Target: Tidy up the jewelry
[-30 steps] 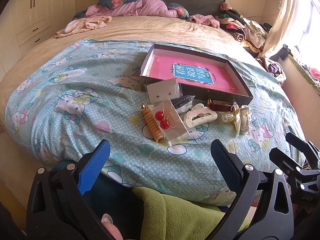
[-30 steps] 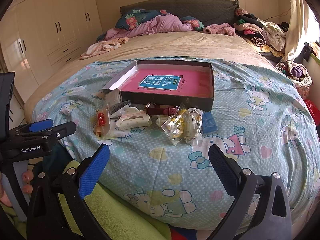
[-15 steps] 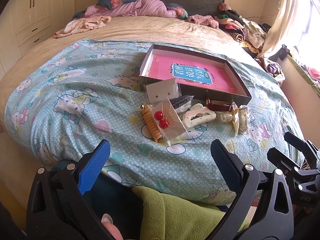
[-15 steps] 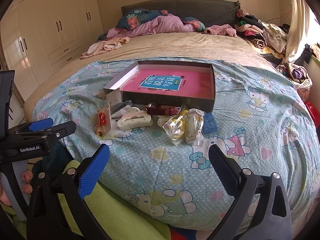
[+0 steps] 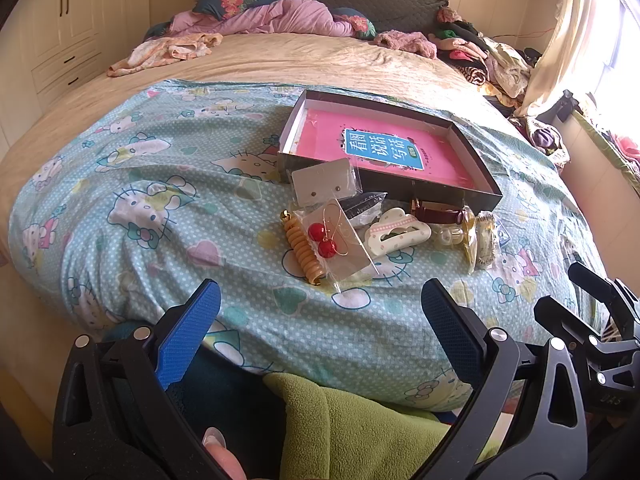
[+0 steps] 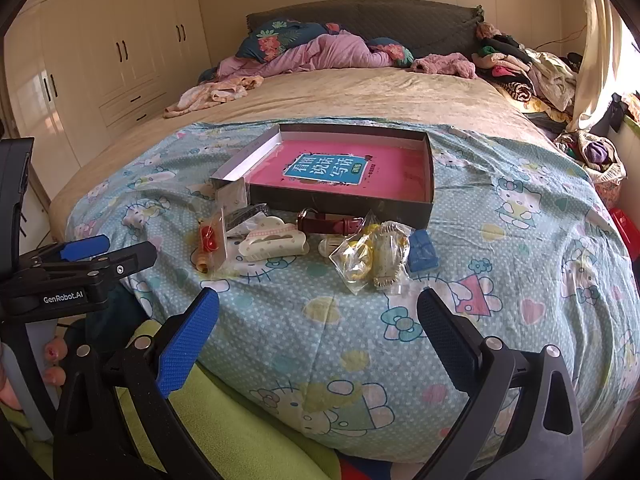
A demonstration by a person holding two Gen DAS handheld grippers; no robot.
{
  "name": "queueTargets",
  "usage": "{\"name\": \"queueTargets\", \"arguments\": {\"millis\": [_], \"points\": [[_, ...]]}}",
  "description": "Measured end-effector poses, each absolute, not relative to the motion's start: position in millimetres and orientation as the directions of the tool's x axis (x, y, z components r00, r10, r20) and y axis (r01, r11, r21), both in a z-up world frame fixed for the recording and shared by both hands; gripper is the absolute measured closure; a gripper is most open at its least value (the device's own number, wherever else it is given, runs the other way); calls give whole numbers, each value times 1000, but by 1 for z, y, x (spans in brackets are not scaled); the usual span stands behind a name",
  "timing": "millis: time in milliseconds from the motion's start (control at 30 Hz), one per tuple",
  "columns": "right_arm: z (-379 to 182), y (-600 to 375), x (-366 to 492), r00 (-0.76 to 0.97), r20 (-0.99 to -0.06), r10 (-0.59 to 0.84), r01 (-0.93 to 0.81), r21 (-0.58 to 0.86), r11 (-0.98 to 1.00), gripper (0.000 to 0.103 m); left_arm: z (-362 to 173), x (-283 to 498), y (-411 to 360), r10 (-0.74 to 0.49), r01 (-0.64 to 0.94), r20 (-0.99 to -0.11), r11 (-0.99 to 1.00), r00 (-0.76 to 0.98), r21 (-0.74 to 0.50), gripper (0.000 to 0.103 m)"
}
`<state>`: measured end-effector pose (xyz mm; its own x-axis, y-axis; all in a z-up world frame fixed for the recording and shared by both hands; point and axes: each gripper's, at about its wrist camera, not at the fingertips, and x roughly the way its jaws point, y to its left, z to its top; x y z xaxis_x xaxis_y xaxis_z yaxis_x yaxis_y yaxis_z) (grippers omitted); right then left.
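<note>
Both claws, left claw (image 5: 320, 312) & right claw (image 6: 318, 316), spread wide, holding nothing, near jewelry pile (image 6: 304, 240)

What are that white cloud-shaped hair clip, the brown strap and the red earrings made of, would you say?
The hair clip looks like glossy moulded plastic, smooth with soft highlights. The brown strap seems to be leather or an imitation, with a dull sheen and a metal buckle. The red earrings look like shiny beads, glass or plastic, on thin gold-coloured wire, on a card in a clear film sleeve.
</note>
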<state>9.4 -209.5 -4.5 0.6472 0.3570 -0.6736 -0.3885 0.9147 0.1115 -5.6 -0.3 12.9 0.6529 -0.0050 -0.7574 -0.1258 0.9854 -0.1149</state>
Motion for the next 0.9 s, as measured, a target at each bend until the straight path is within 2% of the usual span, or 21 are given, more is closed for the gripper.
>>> {"name": "queueTargets", "arguments": {"millis": [433,900], "points": [[-4,-207,16,643,-668,374,-397,127,909,4,6,-2,10,14,-161,-758,980,653,-121,9],[-8,-221,46,661,-668,343,-356,123,926,4,-12,9,50,69,-276,-784,952,617,-134,9]]}}
